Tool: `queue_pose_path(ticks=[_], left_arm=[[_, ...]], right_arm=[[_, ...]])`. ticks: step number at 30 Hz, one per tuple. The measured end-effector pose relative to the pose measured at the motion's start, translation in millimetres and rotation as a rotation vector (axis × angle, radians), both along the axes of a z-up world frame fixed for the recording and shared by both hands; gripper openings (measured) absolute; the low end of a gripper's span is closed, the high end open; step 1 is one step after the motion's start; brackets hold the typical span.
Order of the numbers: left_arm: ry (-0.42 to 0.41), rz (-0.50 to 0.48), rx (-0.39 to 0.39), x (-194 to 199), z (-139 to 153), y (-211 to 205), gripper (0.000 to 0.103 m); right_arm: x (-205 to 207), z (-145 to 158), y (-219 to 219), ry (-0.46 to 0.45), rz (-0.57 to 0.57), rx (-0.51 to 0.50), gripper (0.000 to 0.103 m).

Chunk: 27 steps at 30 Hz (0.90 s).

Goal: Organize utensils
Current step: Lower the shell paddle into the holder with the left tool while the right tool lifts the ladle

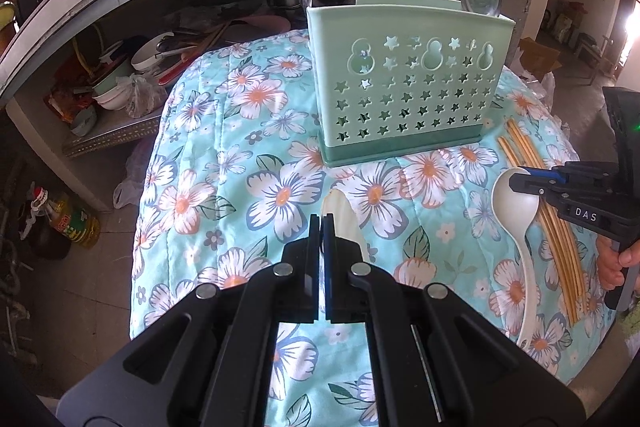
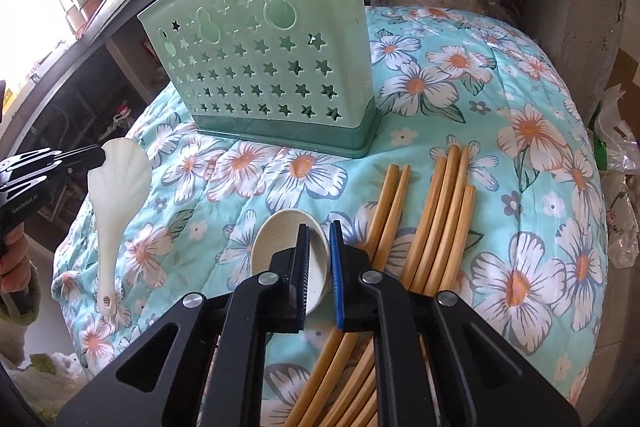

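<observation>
A mint-green utensil holder with star holes stands upright on the floral cloth. My left gripper is shut on the blade tip of a white rice paddle, which hangs handle-down above the cloth's left side. My right gripper is shut on the rim of a white soup spoon, one finger inside the bowl and one outside. Several bamboo chopsticks lie just right of the spoon.
Behind the cloth-covered surface, a dark shelf under a counter holds bowls and pans. A yellow oil bottle stands on the floor at left. Plastic bags sit off the right edge. A person's hand grips the right tool.
</observation>
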<state>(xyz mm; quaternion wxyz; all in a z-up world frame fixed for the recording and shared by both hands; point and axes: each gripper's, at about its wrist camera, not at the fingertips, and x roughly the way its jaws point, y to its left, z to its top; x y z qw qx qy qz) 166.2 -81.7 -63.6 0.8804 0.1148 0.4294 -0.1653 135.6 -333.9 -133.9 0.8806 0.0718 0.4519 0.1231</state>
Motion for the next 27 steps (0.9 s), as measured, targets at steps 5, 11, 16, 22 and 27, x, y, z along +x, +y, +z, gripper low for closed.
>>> queue_pose_path(ticks=[5,11,16,22,27], left_arm=[[-0.004,0.008,0.007,0,1,0,0.001],[-0.021,0.005,0.021,-3,4,-2,0.001],[-0.033,0.005,0.027,-4,5,-3,0.001],[-0.061,0.004,0.040,-8,10,-5,0.001],[-0.084,0.005,0.044,-12,15,-6,0.001]], right_arm=[[-6,6,3,-0.018,-0.016,-0.025,0.005],[-16,23,6,-0.068,-0.043,-0.066,0.005],[-30,46,8,-0.132,-0.067,-0.121,0.005],[-48,77,9,-0.227,-0.106,-0.158,0.005],[-64,103,9,-0.303,-0.133,-0.174,0.005]])
